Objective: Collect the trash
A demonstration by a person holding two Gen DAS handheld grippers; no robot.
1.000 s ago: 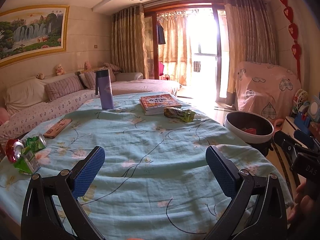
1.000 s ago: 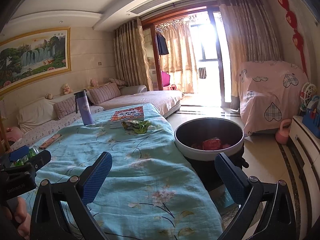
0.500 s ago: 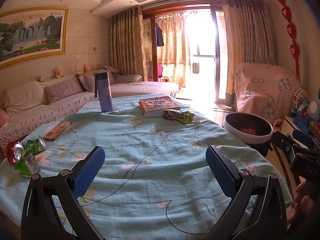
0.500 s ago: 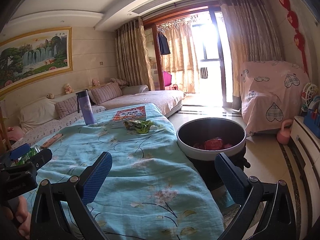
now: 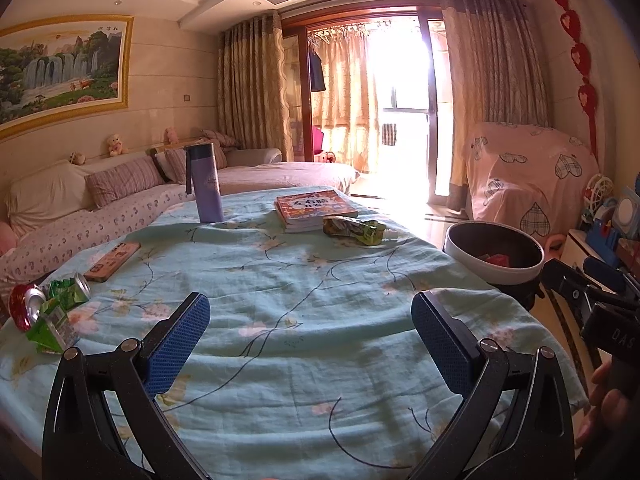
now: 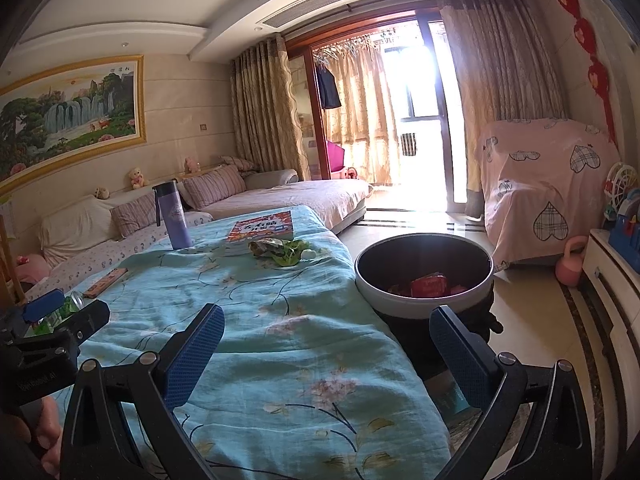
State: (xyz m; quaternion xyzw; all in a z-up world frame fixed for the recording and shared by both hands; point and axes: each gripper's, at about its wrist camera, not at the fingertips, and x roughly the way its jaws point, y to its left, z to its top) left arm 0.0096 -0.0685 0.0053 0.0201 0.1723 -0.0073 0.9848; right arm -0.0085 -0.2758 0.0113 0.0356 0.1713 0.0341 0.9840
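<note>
Both grippers hang over the near part of a table covered with a light blue floral cloth, and neither holds anything. The left gripper has its blue-padded fingers spread wide with only cloth showing between them; the right gripper is spread just as wide, one finger over the table's right edge and the other over the floor beside it. The trash lies in two groups. At the near left corner of the table sit a crushed red can, a green can on its side and a green carton, close together and partly overlapping. Toward the far right edge lies a crumpled green snack wrapper, just beside a stack of books with an orange-red cover; from the right wrist view a small white scrap rests against the wrapper. A purple bottle stands upright near the far left edge, and a flat brown rectangular object lies on the left side between the bottle and the cans. A round dark bin with a white rim stands on the floor just beside the table's right edge, with a red wrapper and other red scraps lying at its bottom. A person's hand on the right gripper's handle shows at the right edge of the left wrist view.
</note>
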